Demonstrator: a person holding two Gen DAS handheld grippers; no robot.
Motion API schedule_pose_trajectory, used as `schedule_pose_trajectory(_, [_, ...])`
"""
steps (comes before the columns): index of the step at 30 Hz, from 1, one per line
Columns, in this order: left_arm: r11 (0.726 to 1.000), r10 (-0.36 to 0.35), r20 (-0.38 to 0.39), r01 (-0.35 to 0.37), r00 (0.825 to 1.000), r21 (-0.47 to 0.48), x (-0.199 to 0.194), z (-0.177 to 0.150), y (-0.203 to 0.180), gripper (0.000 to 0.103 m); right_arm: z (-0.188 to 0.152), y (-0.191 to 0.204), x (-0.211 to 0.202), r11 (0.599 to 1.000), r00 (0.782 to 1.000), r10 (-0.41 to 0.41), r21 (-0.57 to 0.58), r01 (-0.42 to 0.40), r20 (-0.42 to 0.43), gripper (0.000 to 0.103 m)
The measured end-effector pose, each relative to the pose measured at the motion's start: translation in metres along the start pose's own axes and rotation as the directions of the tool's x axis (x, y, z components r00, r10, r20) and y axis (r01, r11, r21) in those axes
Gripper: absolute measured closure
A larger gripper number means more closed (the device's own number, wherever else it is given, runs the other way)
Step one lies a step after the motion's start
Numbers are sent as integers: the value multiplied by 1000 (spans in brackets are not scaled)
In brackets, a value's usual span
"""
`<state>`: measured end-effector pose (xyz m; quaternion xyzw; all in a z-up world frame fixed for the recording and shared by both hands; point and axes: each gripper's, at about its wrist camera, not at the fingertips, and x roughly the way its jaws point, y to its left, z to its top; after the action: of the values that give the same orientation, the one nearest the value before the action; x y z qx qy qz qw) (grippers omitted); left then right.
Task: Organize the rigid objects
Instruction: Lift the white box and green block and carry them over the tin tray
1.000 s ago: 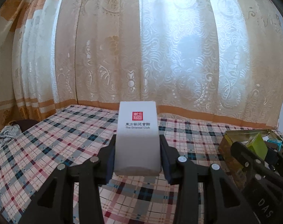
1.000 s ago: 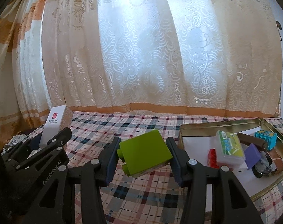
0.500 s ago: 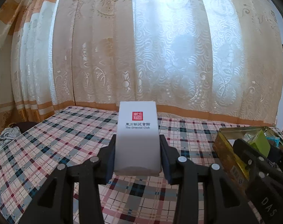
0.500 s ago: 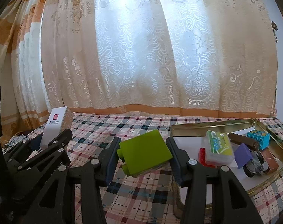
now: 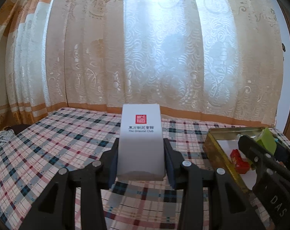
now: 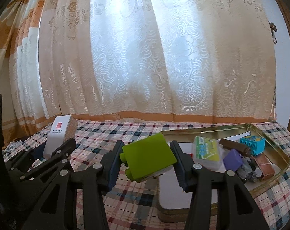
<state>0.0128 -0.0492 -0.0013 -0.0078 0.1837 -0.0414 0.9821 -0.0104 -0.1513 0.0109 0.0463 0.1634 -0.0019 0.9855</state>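
The left gripper (image 5: pixel 141 158) is clamped on a tall white cardboard box (image 5: pixel 140 143) with a red seal and dark lettering on its face, held upright above the plaid tablecloth (image 5: pixel 49 153). Both black pads press flat against the box's sides.

The right gripper (image 6: pixel 147 160) grips a lime-green plastic building block (image 6: pixel 148 156), tilted, its studs pointing toward the left pad. The block hangs over the near corner of a shallow gold metal tray (image 6: pixel 275 149) that lies on the cloth.

Inside the tray lie a clear plastic case with a green and yellow label (image 6: pixel 207 152), a purple block (image 6: pixel 233 160), a brown stick-shaped piece (image 6: pixel 234 146), a turquoise studded brick (image 6: pixel 253 144) and a reddish-brown block (image 6: pixel 263 166), crowded together toward the far right. A small red piece (image 5: pixel 238 161) shows in the tray from the left wrist view.

Pale patterned curtains (image 6: pixel 145 57) with an orange border hang behind the table.
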Motion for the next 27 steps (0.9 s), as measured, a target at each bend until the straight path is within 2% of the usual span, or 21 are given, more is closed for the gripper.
schedule_pose_trajectory(27, [993,-105,45,102,993,63,-12,11,-80,62,11,-75,-26,994,992,-104,39,101,78,51])
